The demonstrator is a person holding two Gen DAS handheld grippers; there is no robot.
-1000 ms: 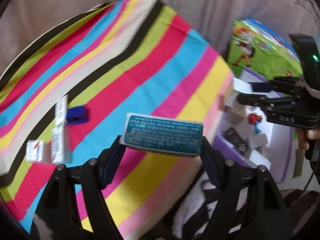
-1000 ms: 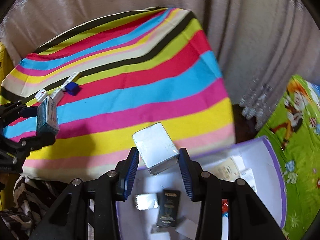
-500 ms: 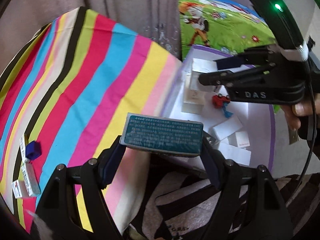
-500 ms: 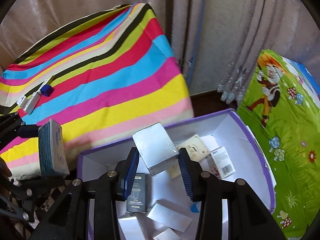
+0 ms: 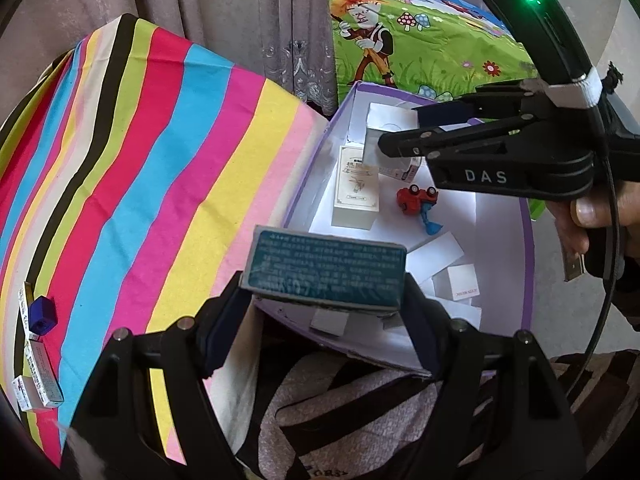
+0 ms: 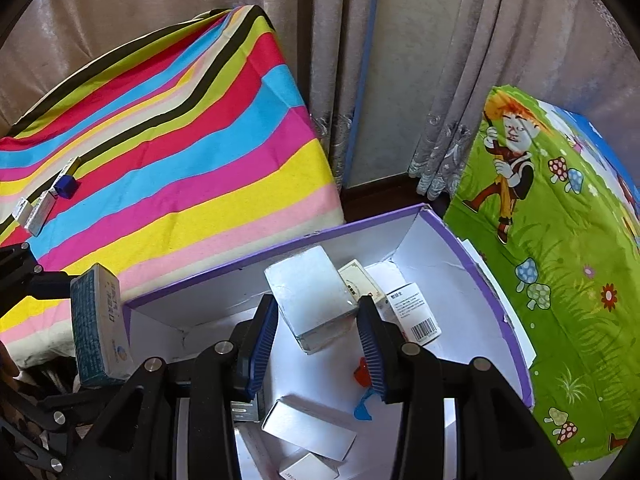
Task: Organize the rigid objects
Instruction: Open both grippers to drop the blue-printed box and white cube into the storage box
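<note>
My left gripper is shut on a teal printed box, held lengthwise between its pads just over the near rim of the purple-edged white box. That teal box also shows at the left of the right wrist view. My right gripper is shut on a silver-white box, held above the inside of the purple-edged box. In the left wrist view the right gripper reaches in from the right, held by a hand.
Inside the purple-edged box lie several small cartons, a cream carton, a red toy car and a blue piece. On the striped cloth at far left sit a blue cube and small cartons. A green cartoon-print surface stands to the right.
Both grippers swung from over the striped cloth to over the purple-edged box, each keeping its box. The cloth's small items slid to the far left of both views.
</note>
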